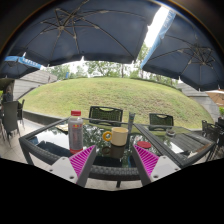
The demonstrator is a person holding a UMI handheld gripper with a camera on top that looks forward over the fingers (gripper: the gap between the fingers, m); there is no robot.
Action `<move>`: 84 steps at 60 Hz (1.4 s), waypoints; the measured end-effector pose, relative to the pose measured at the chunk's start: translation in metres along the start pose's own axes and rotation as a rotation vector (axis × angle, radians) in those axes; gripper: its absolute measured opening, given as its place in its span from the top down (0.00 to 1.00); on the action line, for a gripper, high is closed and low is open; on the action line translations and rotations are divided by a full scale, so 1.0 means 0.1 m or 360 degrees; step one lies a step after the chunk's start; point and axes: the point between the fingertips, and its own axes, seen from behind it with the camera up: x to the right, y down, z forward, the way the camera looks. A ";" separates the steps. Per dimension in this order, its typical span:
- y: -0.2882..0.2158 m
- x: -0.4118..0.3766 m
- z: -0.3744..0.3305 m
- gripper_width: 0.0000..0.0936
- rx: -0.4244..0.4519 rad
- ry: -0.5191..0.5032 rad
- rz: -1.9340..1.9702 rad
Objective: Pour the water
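Low in the frame, the gripper (pixel 115 160) hangs released, fingers apart. Just above them, a red-capped bottle (pixel 76 132), contents unclear, stands left of a pale cup (pixel 119 136) on the glass table (pixel 45 138).

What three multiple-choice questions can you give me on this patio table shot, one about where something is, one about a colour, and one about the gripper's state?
1. Where does the bottle stand relative to the cup?
A. on its left
B. on its right
C. inside it

2. What colour is the bottle's cap?
A. blue
B. red
C. white

3. How does the gripper stand?
A. shut on the cup
B. shut on the bottle
C. open, holding nothing

Answers:
1. A, the bottle stands on the glass table, left of the cup and apart from it.
2. B, the cap on top of the bottle is red.
3. C, the pink-padded fingers are spread apart, with bottle and cup beyond them.
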 end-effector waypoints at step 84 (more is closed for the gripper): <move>-0.57 -1.39 1.86 0.65 0.0065 -0.0359 0.0541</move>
